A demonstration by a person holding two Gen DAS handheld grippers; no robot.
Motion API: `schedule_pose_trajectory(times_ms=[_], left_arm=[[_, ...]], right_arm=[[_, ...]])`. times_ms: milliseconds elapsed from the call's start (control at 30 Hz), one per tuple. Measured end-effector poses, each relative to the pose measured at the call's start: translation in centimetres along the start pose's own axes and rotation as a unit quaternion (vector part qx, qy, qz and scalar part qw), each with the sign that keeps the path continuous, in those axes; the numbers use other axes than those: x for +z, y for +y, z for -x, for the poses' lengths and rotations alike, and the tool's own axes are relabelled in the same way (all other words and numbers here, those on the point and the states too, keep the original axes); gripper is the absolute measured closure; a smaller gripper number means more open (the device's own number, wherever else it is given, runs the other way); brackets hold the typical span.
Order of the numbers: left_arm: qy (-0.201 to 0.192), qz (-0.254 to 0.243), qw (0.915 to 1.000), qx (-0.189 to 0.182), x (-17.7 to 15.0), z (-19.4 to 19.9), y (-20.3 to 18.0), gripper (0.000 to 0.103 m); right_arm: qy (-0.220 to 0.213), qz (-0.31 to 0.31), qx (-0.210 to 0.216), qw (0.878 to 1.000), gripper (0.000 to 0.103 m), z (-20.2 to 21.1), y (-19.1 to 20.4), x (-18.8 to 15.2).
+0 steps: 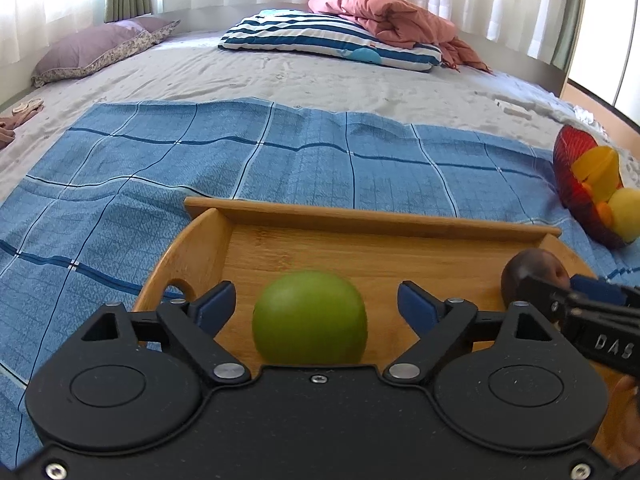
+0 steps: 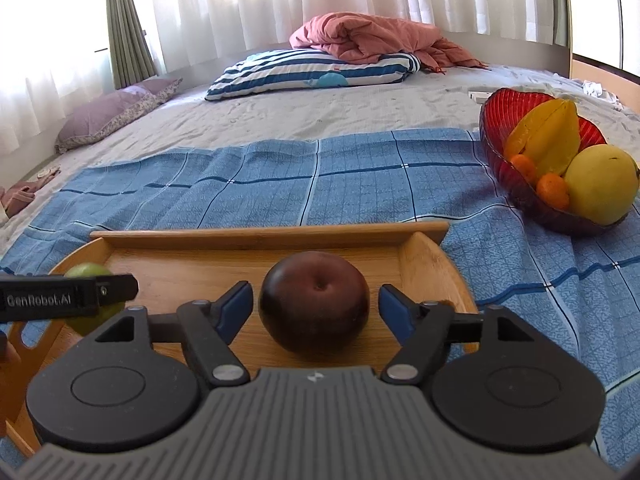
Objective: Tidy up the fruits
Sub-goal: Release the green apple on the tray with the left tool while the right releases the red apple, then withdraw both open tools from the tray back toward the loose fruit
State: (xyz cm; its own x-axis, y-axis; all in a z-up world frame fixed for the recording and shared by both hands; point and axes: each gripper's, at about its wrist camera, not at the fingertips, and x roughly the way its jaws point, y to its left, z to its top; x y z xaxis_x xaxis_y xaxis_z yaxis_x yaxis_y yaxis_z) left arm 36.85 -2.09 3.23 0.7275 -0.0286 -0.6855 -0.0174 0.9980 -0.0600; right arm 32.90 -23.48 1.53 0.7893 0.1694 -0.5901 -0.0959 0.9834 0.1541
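Wooden tray (image 1: 384, 222) holds both fruits: green apple (image 1: 310, 318) between the left gripper's (image 1: 316, 306) spread jaws, dark plum (image 2: 314, 302) between the right gripper's (image 2: 316, 306) spread jaws. Round fruit may roll away if one finger touches first.

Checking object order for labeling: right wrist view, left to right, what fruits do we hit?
Green apple at the tray's left end, behind the left claw → dark red apple between the open right claw's fingers → in the red bowl: tangerine → yellow mango.
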Motion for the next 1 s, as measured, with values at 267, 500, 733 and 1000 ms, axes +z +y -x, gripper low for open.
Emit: schedule_pose_trajectory(times_ms=[267, 500, 733, 1000], left_arm=[[-0.001, -0.006, 0.9999, 0.009, -0.5, 0.4, -0.1, 0.011], [-0.003, -0.01, 0.9999, 0.013, -0.8, 1.0, 0.0, 0.009], [-0.001, -0.019, 0.9998, 0.009, -1.5, 1.8, 0.1, 0.009], [-0.011, -0.028, 0.9995, 0.004, -2.5, 3.6, -0.1, 0.008]], right_arm=[[0.001, 0.002, 0.002, 1.0, 0.018, 0.4, -0.2, -0.2], [0.001, 0.006, 0.002, 1.0, 0.016, 0.5, 0.1, -0.3], [-0.002, 0.006, 0.003, 1.0, 0.014, 1.1, 0.1, -0.6], [-0.013, 0.008, 0.007, 1.0, 0.013, 2.9, 0.5, -1.3]])
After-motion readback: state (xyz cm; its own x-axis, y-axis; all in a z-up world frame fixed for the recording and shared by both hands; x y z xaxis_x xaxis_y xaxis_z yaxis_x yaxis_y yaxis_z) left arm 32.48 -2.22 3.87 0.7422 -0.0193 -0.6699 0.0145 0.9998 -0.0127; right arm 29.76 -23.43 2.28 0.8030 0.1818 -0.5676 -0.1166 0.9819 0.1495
